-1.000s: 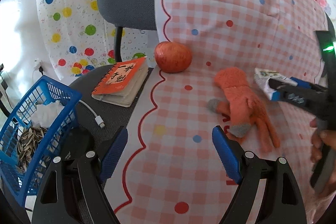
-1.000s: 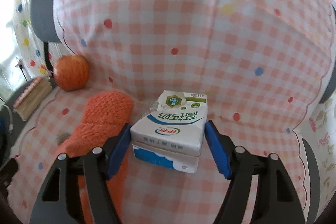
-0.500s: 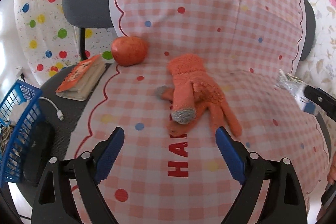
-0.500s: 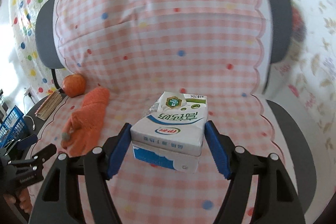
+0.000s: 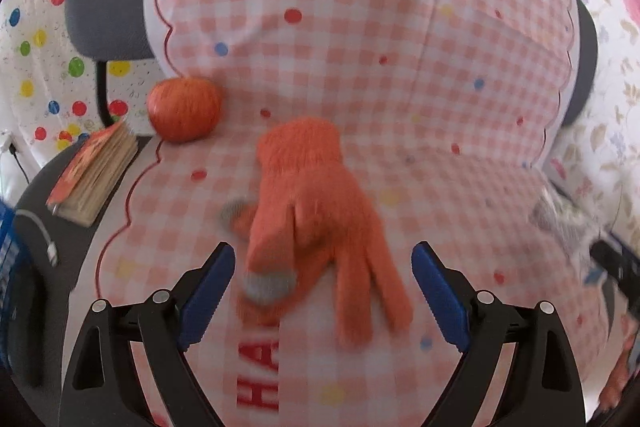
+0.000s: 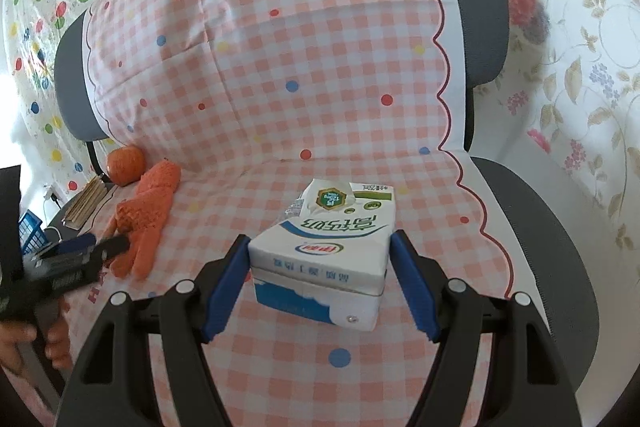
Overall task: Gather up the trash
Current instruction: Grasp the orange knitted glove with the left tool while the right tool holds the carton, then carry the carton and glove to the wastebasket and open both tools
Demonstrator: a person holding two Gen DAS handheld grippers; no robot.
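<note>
My right gripper [image 6: 320,283] is shut on a white and blue milk carton [image 6: 324,255] and holds it above the chair seat. The carton's blurred end shows at the right edge of the left wrist view [image 5: 560,223]. My left gripper [image 5: 323,291] is open and empty, just above the fingers of an orange glove [image 5: 312,211] that lies on the pink checked cloth [image 5: 360,67]. The left gripper also shows at the left of the right wrist view [image 6: 92,251], next to the glove [image 6: 148,211].
A red apple [image 5: 184,113] sits at the back left of the seat. A small orange notebook [image 5: 92,171] and a white cable [image 5: 40,235] lie on the dark seat beside it. A blue basket [image 6: 30,235] stands at far left.
My left gripper has moved right and closer to the glove; the basket has slid out of its view. My right gripper has pulled back and up with the carton, away from the glove.
</note>
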